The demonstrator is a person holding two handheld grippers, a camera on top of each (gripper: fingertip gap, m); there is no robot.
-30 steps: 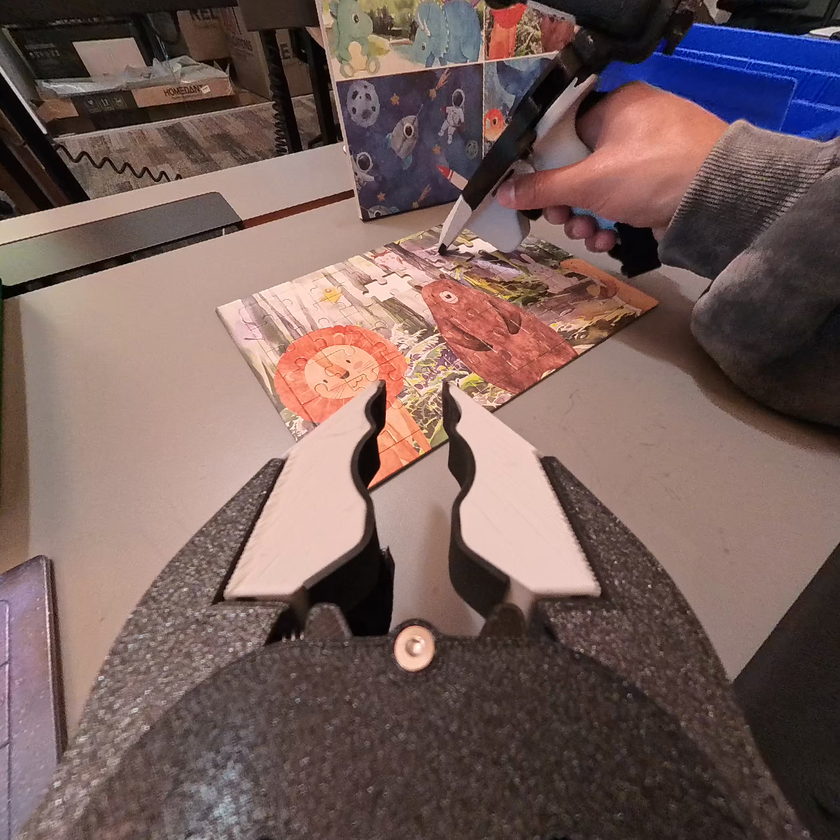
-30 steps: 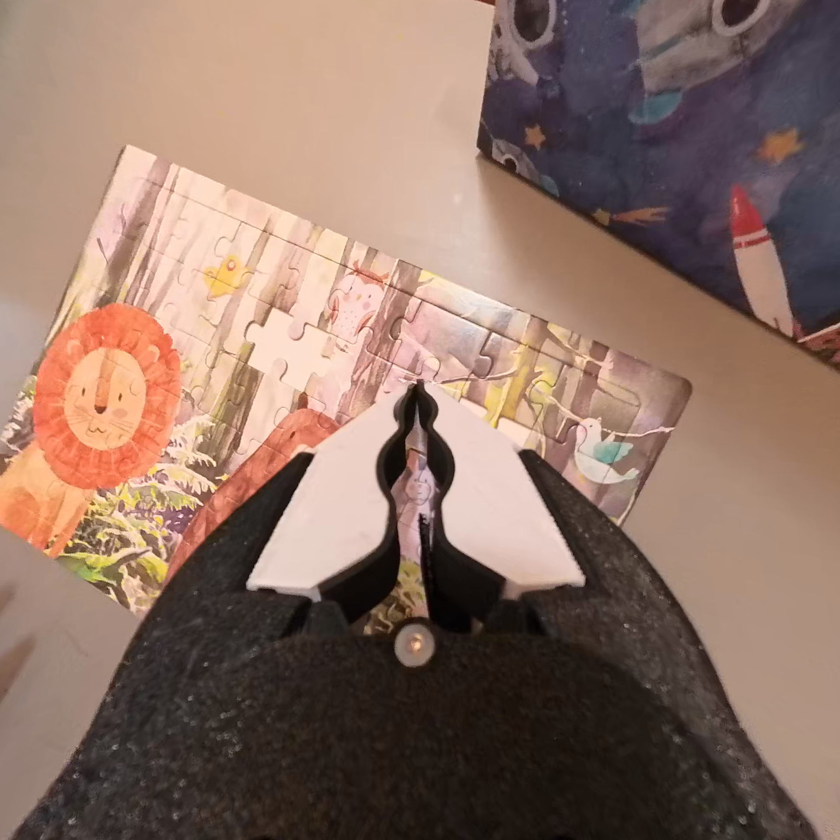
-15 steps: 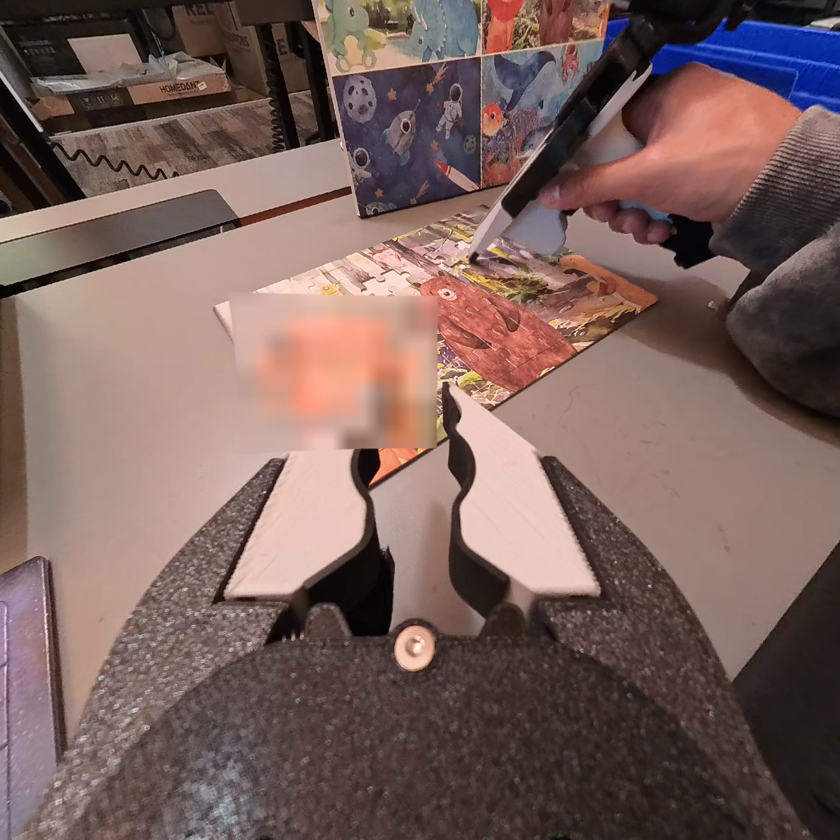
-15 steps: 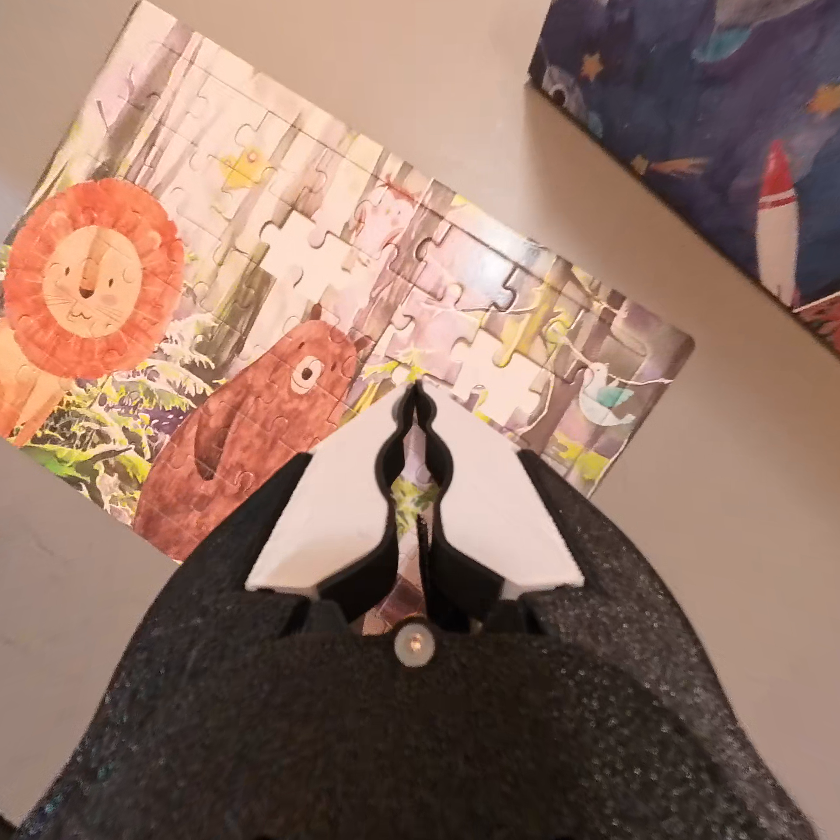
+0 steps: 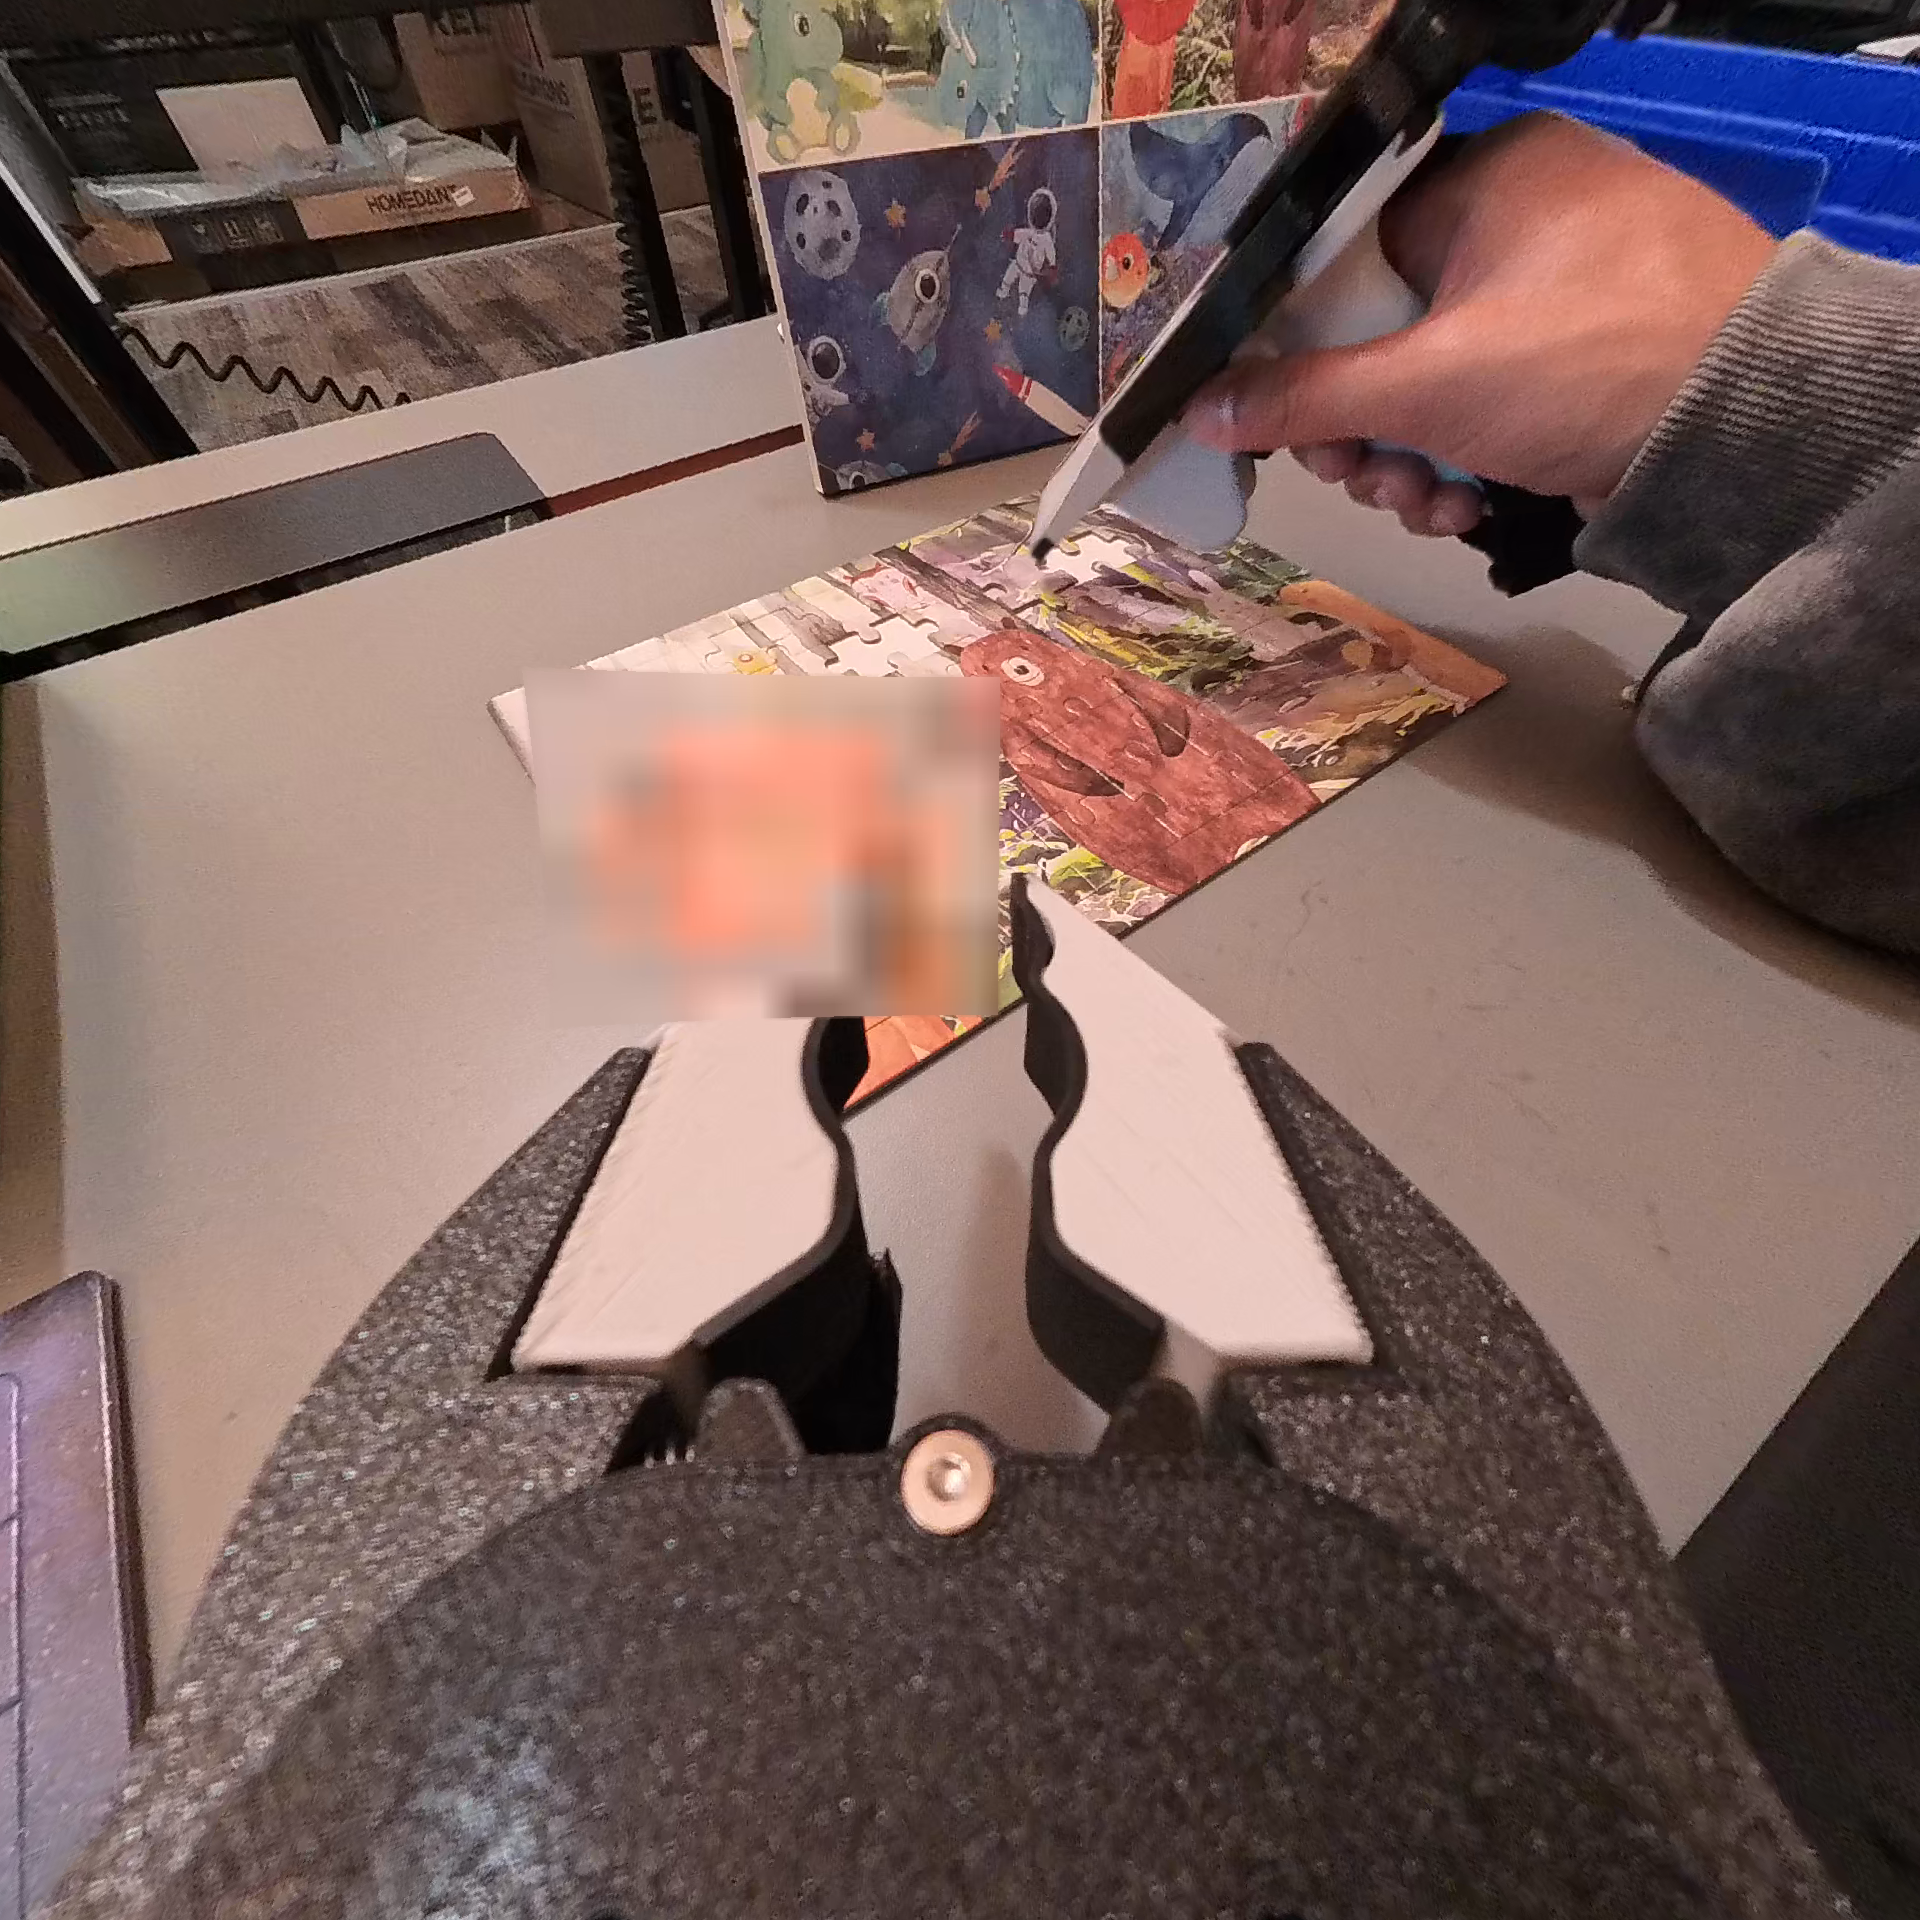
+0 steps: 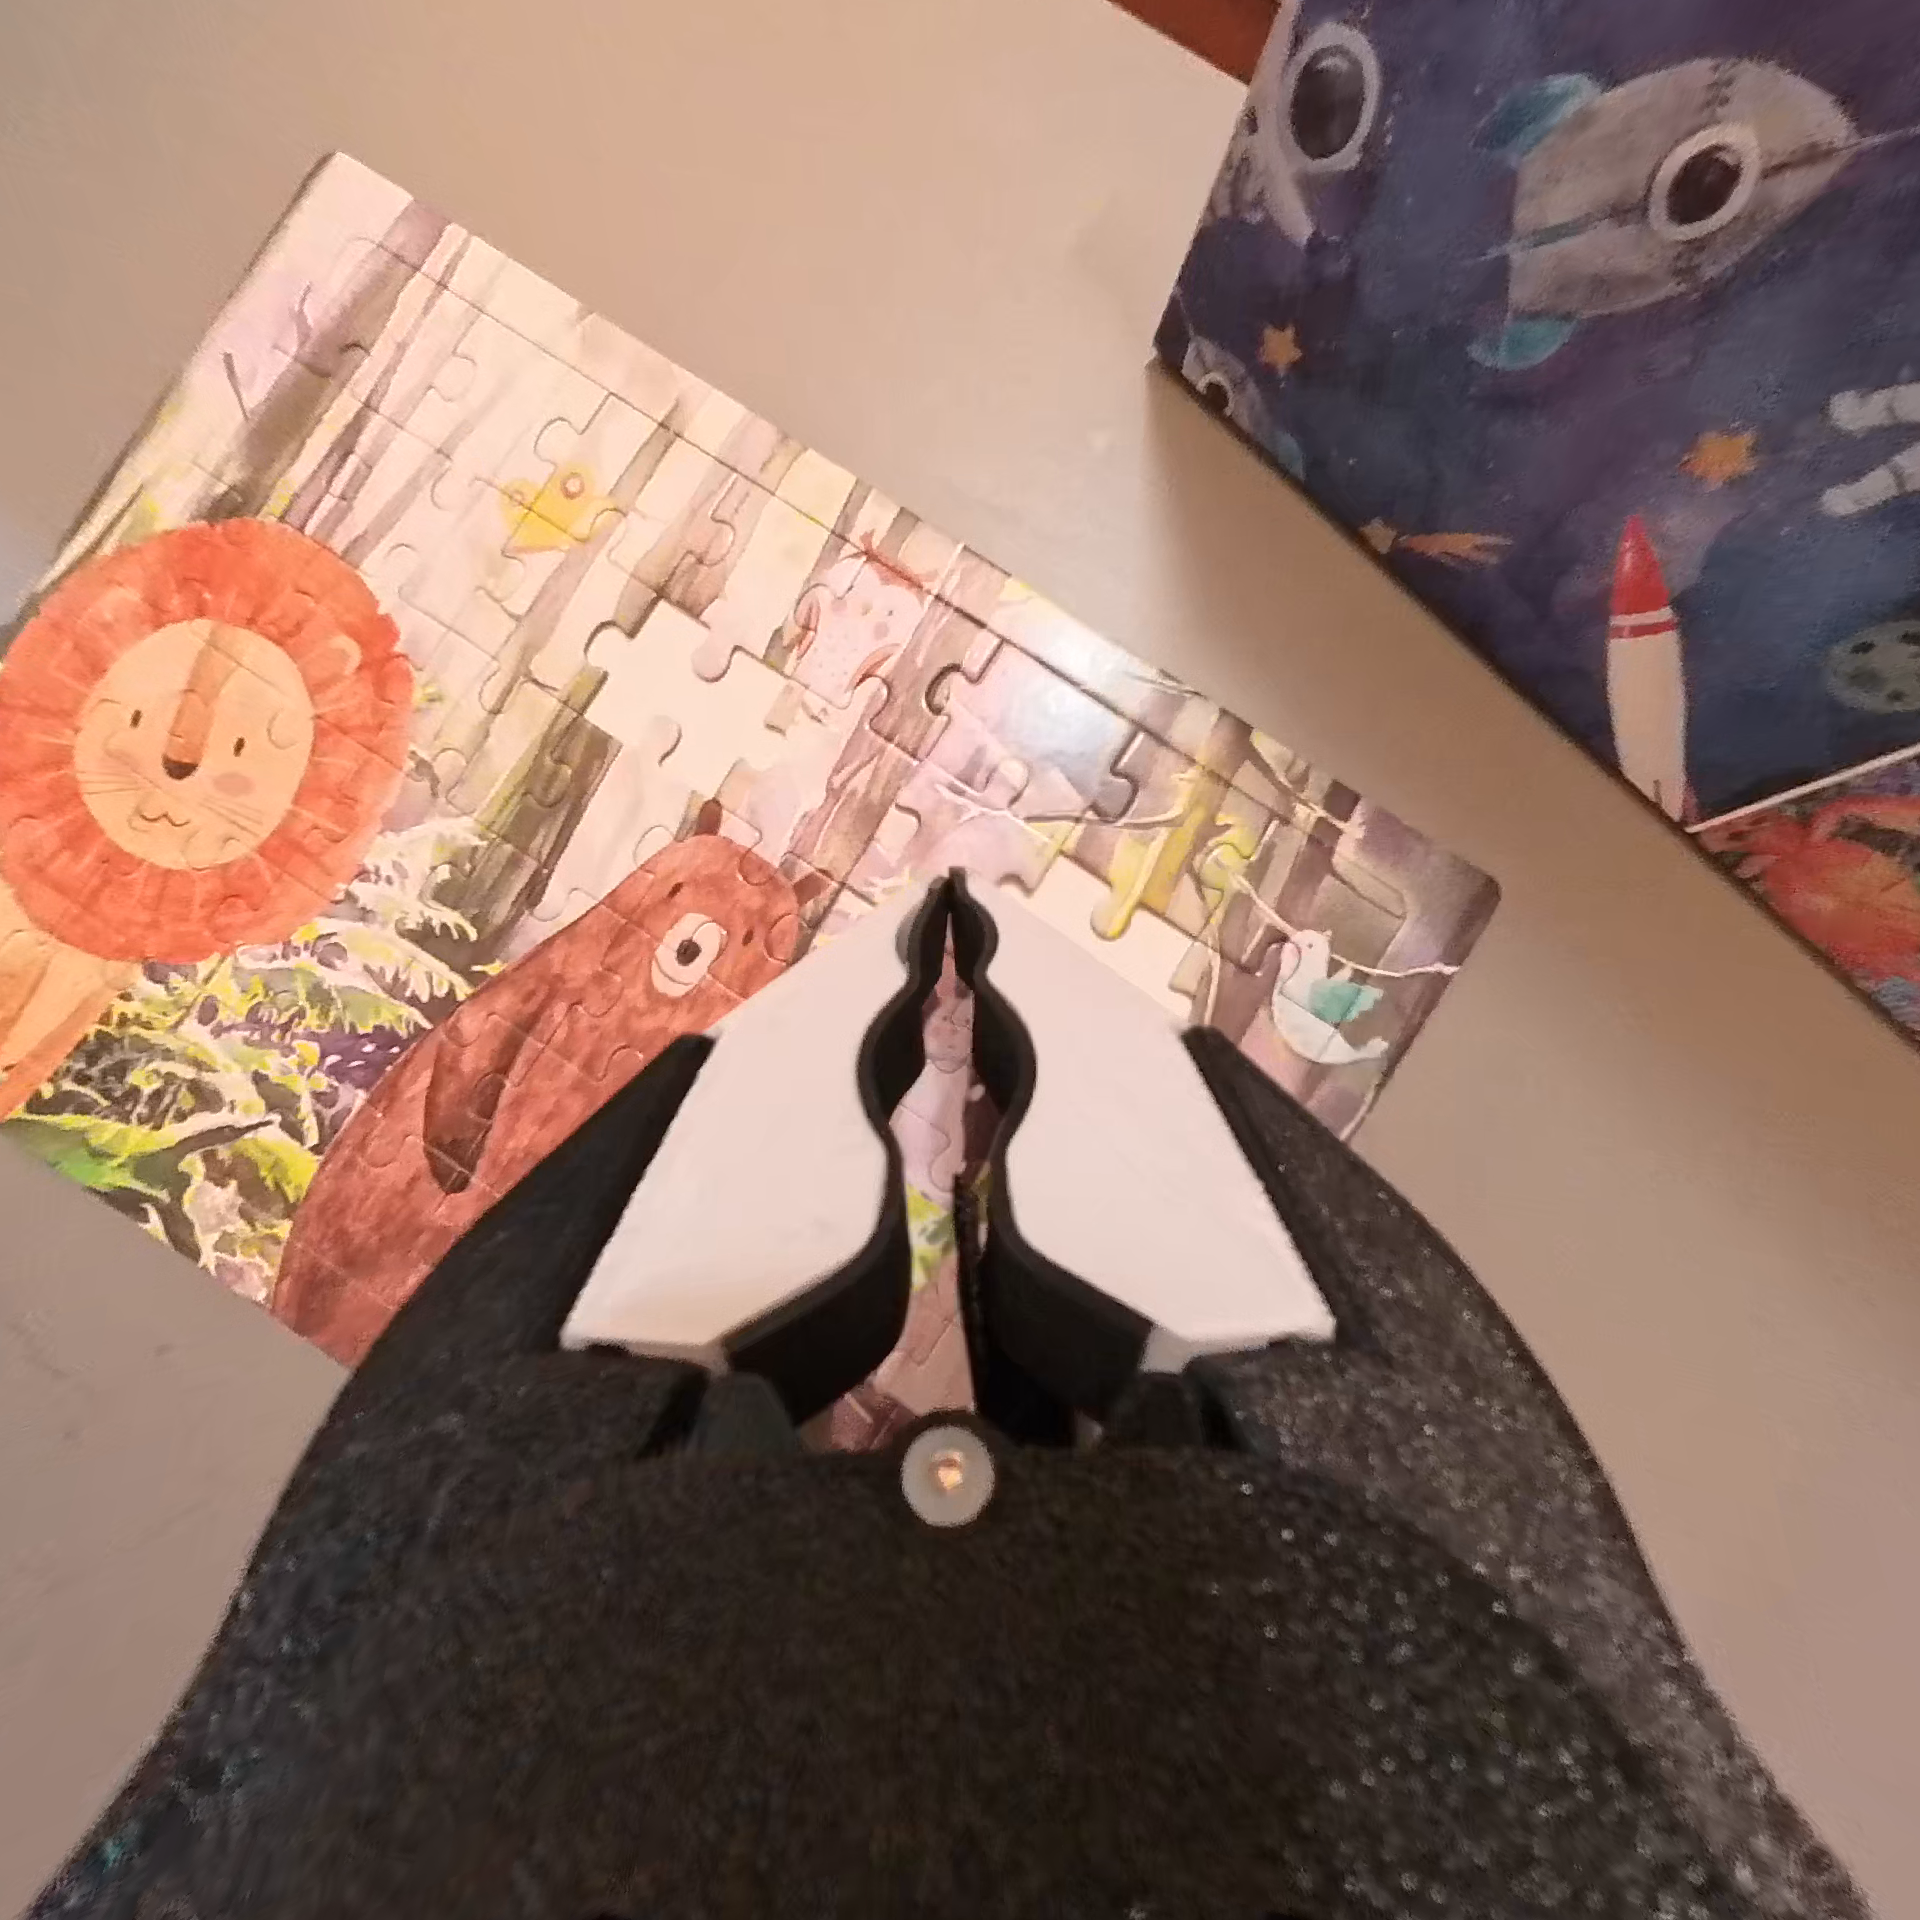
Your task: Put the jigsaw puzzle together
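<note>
Jigsaw puzzle (image 6: 436, 935) flat on table (image 5: 312, 935), two white gaps left. Right gripper (image 6: 951, 883) clenched, tip over right gap, no piece seen between its jaws. Left gripper (image 5: 935, 935) released, idle. Next, probably: fetch missing pieces.

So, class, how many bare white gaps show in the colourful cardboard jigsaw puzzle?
2 gaps: one between the yellow bird and brown bear; one beside the right gripper's shut tip, partly covered. Others may hide beneath it.
</note>
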